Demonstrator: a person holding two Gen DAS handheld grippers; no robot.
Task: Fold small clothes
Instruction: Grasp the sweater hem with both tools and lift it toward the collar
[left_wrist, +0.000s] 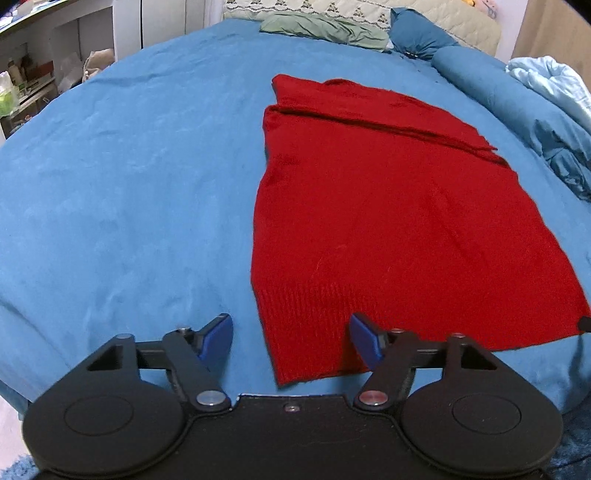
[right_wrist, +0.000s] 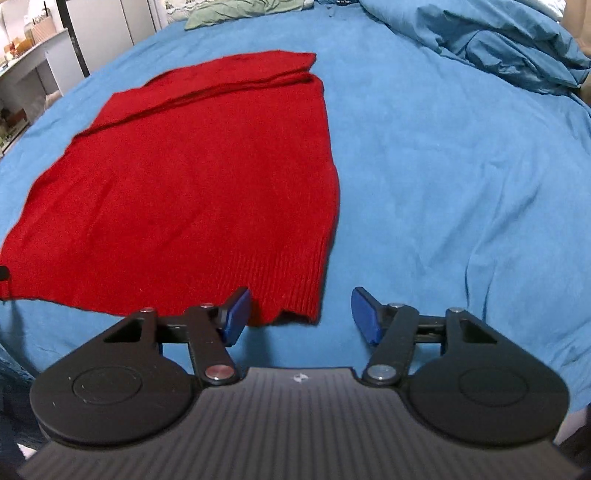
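A red knitted garment (left_wrist: 388, 206) lies flat on the blue bed sheet (left_wrist: 129, 184), with a fold across its far end and its ribbed hem nearest me. My left gripper (left_wrist: 291, 341) is open and empty, hovering over the hem's near left corner. In the right wrist view the same garment (right_wrist: 192, 184) fills the left half. My right gripper (right_wrist: 299, 315) is open and empty, with the hem's near right corner between its fingers. A small dark tip of the other gripper shows at the garment's edge in each view.
A green crumpled cloth (left_wrist: 325, 29) and a blue pillow (left_wrist: 421, 33) lie at the bed's head. A bunched blue duvet (right_wrist: 498, 40) lies along the right side. Shelves and a white cabinet (left_wrist: 44, 74) stand left of the bed.
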